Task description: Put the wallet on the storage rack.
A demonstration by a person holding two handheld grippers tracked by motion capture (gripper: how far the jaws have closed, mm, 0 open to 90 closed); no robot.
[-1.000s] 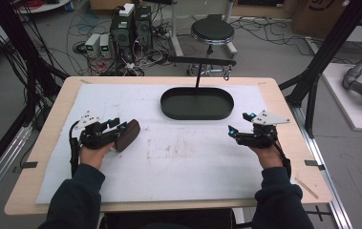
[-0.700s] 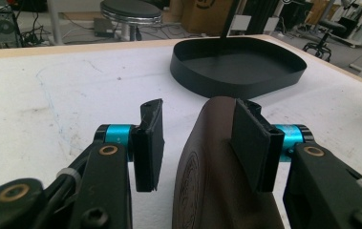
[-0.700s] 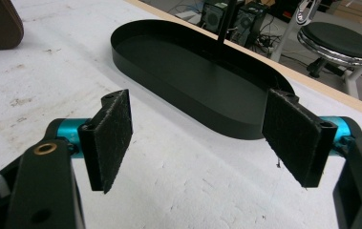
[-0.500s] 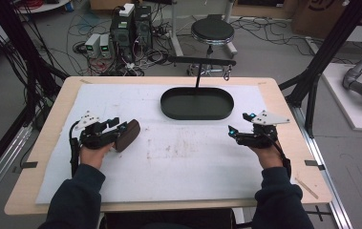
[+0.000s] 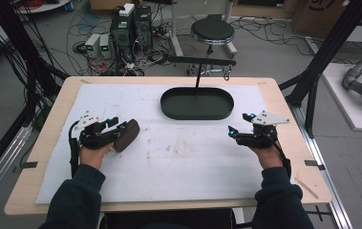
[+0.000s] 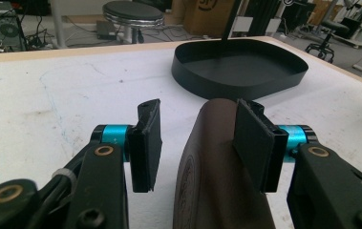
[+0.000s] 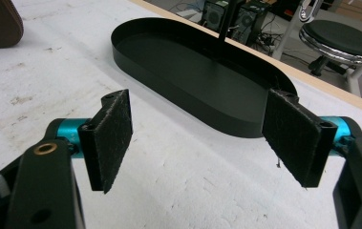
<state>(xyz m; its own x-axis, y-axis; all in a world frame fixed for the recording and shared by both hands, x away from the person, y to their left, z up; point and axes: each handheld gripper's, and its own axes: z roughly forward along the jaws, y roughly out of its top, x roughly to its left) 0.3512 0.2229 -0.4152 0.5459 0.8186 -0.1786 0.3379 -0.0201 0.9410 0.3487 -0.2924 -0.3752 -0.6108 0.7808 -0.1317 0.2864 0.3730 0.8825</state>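
On the white mat, I note my left gripper (image 5: 121, 132) spread around a brown case (image 6: 217, 167); one jaw touches it, the other stands clear, probably staged for a grab. My right gripper (image 7: 202, 138) gapes wide and empty near the black tray (image 5: 196, 103). Case: dark, smooth, rounded, embossed.

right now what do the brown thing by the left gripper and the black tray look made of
Brown case: likely leather or a leather-look material; smooth, dull sheen, with a faint embossed round mark. Black tray: probably painted metal or hard plastic; thin rigid wall, even matte finish. Which of the two is unclear.
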